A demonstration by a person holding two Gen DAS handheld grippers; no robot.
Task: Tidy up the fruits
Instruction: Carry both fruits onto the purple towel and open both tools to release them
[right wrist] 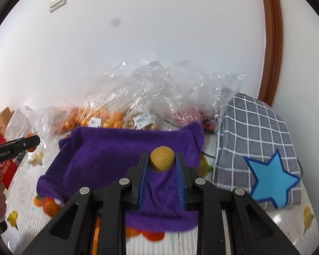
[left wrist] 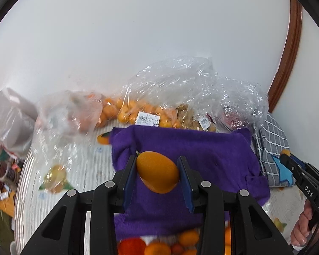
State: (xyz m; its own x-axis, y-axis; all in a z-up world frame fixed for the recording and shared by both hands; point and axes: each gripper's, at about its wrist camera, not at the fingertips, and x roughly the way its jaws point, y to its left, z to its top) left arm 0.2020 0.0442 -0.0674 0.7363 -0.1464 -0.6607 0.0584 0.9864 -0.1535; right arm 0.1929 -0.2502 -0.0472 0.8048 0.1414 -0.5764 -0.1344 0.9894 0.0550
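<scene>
**Risk of dropped fruit while both grippers are loaded**

The smooth oval orange fruit [left wrist: 157,172] sits at centre frame of the left wrist view, clamped between the blue-padded fingers [left wrist: 128,180] of the left gripper [left wrist: 157,175]. It is held above the purple knitted cloth [left wrist: 212,159]. The small round tan fruit [right wrist: 162,159] sits at centre frame of the right wrist view, pinched at the very tips of the right gripper [right wrist: 162,163], above the same cloth.

Probable faults:

- The tan fruit is held only at the fingertips. A tilt or a jolt could let it roll out forward.
- The oval fruit has a smooth, tapered skin. Excess pressure could squeeze it out of the pads.
- A released fruit may roll off the cloth onto the striped desk covering [left wrist: 83,170] and toward the loose oranges [left wrist: 157,246] at the lower edge.
- The crinkled clear plastic bags [left wrist: 180,89] at upper centre could snag a finger on approach.
</scene>
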